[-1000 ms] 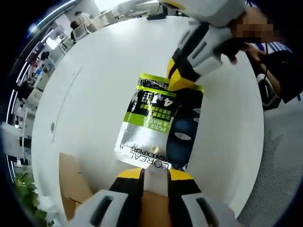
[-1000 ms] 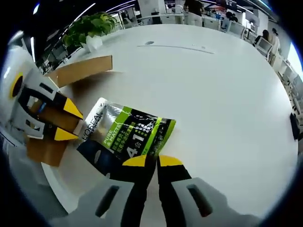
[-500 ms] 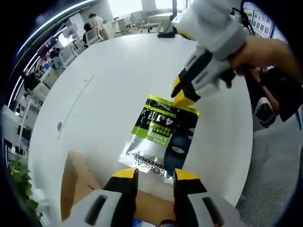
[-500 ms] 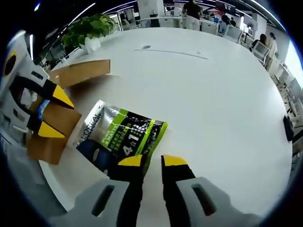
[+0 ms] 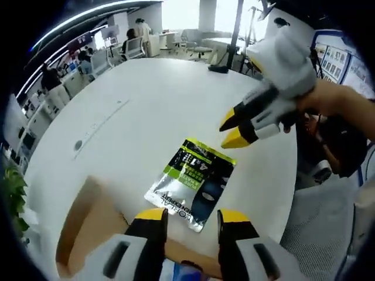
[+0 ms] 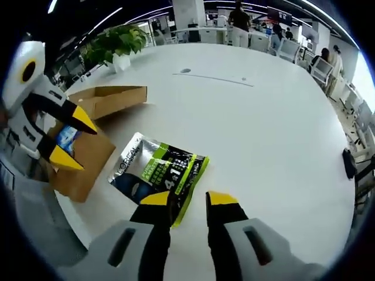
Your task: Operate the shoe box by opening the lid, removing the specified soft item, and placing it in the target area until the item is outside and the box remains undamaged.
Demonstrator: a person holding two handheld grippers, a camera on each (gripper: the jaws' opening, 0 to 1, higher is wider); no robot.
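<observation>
A silver, green and dark blue face-mask pouch (image 5: 193,186) lies flat on the white table (image 5: 135,117), free of both grippers. My left gripper (image 5: 190,218) hovers open above the pouch's near end. My right gripper (image 6: 188,199) stands open just short of the pouch (image 6: 158,172) on its other side. It also enters the left gripper view (image 5: 231,132), raised above the table. The open cardboard shoe box (image 6: 88,161) sits beside the pouch with its lid flap (image 6: 111,96) folded back. Something blue (image 6: 67,137) shows inside it, behind the left gripper (image 6: 70,140).
The table's rounded edge (image 5: 281,193) runs close behind the pouch, with grey floor beyond. A potted plant (image 6: 114,41) stands past the box. Office desks, chairs and people fill the far background. A person's hand (image 5: 334,99) holds the right gripper.
Both grippers were shut on opposite ends of the pouch; they have opened, let it go and pulled back and up. The pouch now rests on the table.
</observation>
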